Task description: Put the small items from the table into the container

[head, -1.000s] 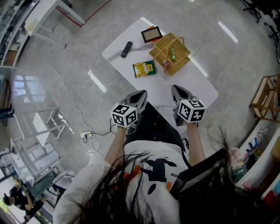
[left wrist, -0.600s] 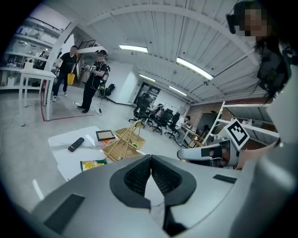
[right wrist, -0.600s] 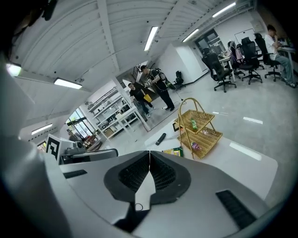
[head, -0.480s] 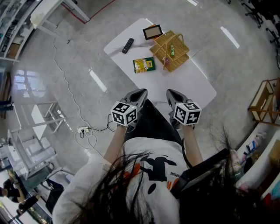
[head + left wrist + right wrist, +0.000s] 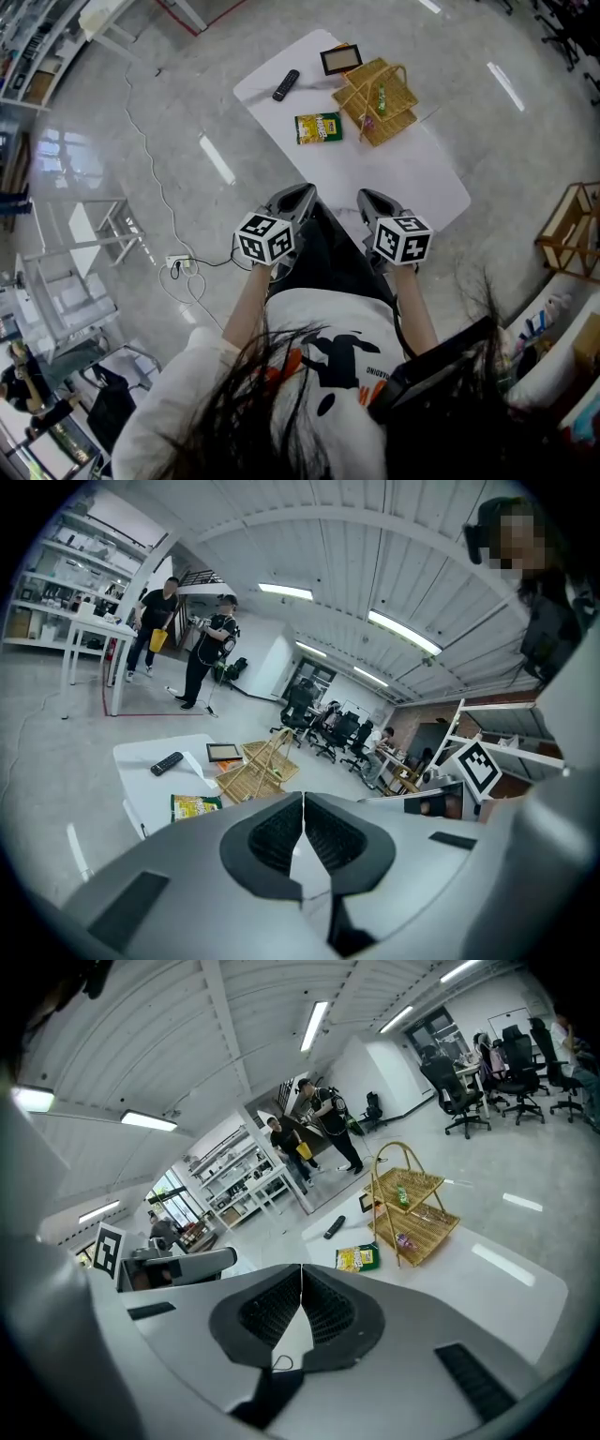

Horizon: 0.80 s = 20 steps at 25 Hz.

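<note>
The yellow-green snack packet (image 5: pixel 318 127) lay flat on the white table (image 5: pixel 422 178), just beside the wicker basket (image 5: pixel 394 108) on its handle side, not touching either gripper. Black remote (image 5: pixel 286 84) lay farther off near the table's far edge, apart from the packet. A small dark-framed screen (image 5: pixel 340 59) sat at the far corner, right next to the basket. The basket had a tall hoop handle and already held a small green item (image 5: pixel 382 96) plus something pinkish, too small to tell. The left gripper (image 5: pixel 298 193) and right gripper (image 5: pixel 367 197) hung side by side at the table's near edge, well apart from all the items, each with its marker cube (image 5: pixel 265 239) toward the person. In the left gripper view the jaws were pressed together with nothing between them; same in the right gripper view, jaws fully closed and empty. Grey shiny floor around the table, with a white cable (image 5: pixel 155 159) trailing across it at the left. Two people stood in the background by shelving.
</note>
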### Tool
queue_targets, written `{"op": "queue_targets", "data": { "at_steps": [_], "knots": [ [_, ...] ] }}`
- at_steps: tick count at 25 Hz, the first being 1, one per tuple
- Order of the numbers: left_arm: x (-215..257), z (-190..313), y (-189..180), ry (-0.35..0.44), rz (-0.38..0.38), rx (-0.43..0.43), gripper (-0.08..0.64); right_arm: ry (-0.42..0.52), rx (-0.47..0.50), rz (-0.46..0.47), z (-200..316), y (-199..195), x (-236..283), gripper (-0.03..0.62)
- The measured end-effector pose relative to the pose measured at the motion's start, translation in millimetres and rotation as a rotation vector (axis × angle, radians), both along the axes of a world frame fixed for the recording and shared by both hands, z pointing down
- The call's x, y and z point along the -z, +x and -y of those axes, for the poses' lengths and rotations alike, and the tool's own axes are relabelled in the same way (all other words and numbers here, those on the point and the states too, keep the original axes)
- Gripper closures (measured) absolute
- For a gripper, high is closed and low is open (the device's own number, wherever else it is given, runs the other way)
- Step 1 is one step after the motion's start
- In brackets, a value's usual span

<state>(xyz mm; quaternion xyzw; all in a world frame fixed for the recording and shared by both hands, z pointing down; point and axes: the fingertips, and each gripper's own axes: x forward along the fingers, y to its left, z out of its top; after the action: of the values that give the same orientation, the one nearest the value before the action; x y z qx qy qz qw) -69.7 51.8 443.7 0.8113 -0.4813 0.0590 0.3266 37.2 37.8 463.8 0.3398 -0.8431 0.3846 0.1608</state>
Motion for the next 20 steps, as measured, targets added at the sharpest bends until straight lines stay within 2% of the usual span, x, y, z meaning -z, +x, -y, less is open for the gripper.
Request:
{"op": "queue_targets", "data": {
  "at_steps": [5,11,20],
  "knots": [
    [-8,4,-8,-0.018,0.007,-0.002,0.551,-0.017,0.026,-0.026,4,-10,-12,0.575],
    [-22,33,-29,-0.038,-0.001,-0.020,0.551,-0.060,0.020,-0.070,32,-29,-41,0.574],
    [-49,98,-71,-0.084,-0.015,-0.096,0.551,-0.127,0.008,-0.088,94,-86,-84,0.574]
  ]
}}
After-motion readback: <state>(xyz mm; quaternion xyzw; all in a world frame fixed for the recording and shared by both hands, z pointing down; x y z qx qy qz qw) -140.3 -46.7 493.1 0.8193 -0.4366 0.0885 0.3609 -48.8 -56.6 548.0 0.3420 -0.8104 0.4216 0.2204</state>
